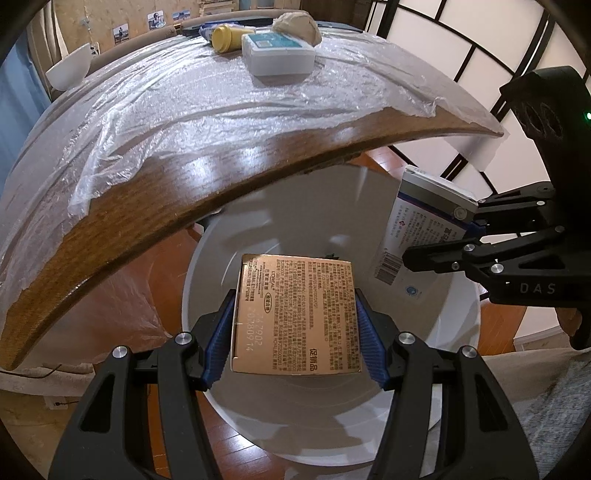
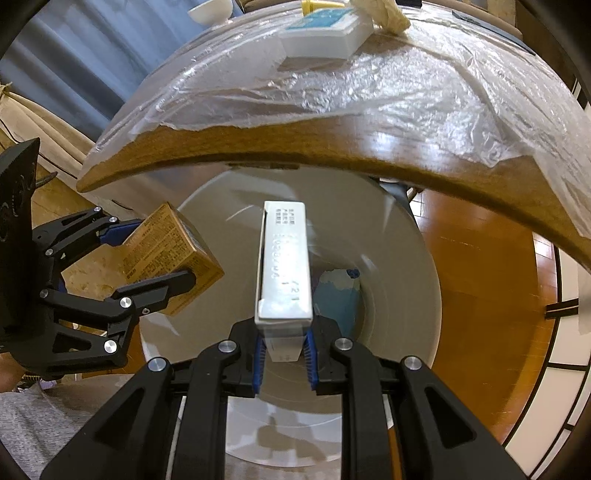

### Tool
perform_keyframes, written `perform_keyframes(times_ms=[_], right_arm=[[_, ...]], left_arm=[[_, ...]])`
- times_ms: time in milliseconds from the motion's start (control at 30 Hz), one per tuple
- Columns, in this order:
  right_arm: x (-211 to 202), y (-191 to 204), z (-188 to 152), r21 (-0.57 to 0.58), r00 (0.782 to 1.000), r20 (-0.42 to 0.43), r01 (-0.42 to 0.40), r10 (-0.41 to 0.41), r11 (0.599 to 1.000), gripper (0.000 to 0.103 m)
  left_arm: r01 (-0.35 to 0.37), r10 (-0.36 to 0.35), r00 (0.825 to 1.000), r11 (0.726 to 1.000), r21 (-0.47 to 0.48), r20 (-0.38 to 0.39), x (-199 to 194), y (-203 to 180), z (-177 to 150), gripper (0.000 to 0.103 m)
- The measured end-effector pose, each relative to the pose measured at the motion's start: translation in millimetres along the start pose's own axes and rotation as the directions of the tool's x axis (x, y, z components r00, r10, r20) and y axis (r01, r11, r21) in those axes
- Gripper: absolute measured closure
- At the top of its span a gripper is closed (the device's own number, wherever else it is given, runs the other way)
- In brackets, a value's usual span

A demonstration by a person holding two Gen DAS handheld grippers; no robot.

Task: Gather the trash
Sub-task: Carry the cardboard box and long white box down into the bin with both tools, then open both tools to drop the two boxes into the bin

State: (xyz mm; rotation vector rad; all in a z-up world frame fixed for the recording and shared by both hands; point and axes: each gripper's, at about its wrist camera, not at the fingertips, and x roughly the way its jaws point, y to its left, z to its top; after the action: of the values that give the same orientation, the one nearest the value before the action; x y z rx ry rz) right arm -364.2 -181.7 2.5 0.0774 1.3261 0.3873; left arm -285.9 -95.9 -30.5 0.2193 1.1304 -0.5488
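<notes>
The left gripper (image 1: 295, 325) clamps a gold carton (image 1: 295, 314) between its blue pads, holding it over the mouth of a white bin (image 1: 454, 332) that stands on the wood floor below the table edge. The right gripper (image 2: 284, 350) has its jaws drawn in narrow on the slim end of a white box (image 2: 284, 262), which juts forward over the same bin. From the left wrist view that box (image 1: 421, 236) hangs at the bin's right rim; from the right wrist view the carton (image 2: 173, 254) sits at the bin's left rim. Something pale blue (image 2: 338, 295) lies at the bottom of the bin, perhaps crumpled paper. On the table (image 1: 155, 206), under clear plastic sheeting (image 1: 207, 107), rest a teal-topped white box (image 1: 279, 53), a yellow bottle (image 1: 229, 37), a beige lump (image 1: 297, 24) and a white bowl (image 1: 70, 68).
</notes>
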Motion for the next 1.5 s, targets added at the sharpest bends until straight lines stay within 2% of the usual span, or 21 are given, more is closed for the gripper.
perform_keyframes(times_ms=[667, 1133, 1200, 1267, 1300, 1500], right_arm=[[33.3, 2.0, -1.9, 0.004, 0.999, -0.039, 0.015, -0.015, 1.0, 0.085], [40.8, -5.6, -4.5, 0.02, 0.998, -0.056, 0.02, -0.019, 1.0, 0.084], [41.4, -6.8, -4.2, 0.028, 0.998, -0.058, 0.027, -0.025, 0.999, 0.074], [37.9, -7.0, -4.1, 0.033, 0.998, -0.037, 0.044, -0.043, 0.998, 0.031], [34.2, -6.8, -4.7, 0.037, 0.998, -0.023, 0.052, -0.051, 0.998, 0.025], [14.9, -13.3, -4.3, 0.067, 0.999, 0.016, 0.042, -0.043, 0.997, 0.023]], left_arm=[[-0.033, 0.032, 0.999, 0.999, -0.003, -0.042, 32.9, -1.6, 2.5, 0.043], [-0.017, 0.017, 0.999, 1.0, -0.005, -0.051, 38.4, 3.0, 3.8, 0.042], [-0.01, 0.009, 0.998, 1.0, -0.009, -0.058, 39.4, 3.5, 4.3, 0.04], [-0.017, 0.016, 0.998, 1.0, -0.019, -0.058, 39.1, 3.9, 4.5, 0.027], [-0.02, 0.018, 0.999, 0.999, -0.028, -0.05, 38.2, 5.3, 5.0, 0.022], [-0.008, 0.006, 0.999, 0.998, -0.056, -0.033, 25.9, 8.8, 7.7, 0.021]])
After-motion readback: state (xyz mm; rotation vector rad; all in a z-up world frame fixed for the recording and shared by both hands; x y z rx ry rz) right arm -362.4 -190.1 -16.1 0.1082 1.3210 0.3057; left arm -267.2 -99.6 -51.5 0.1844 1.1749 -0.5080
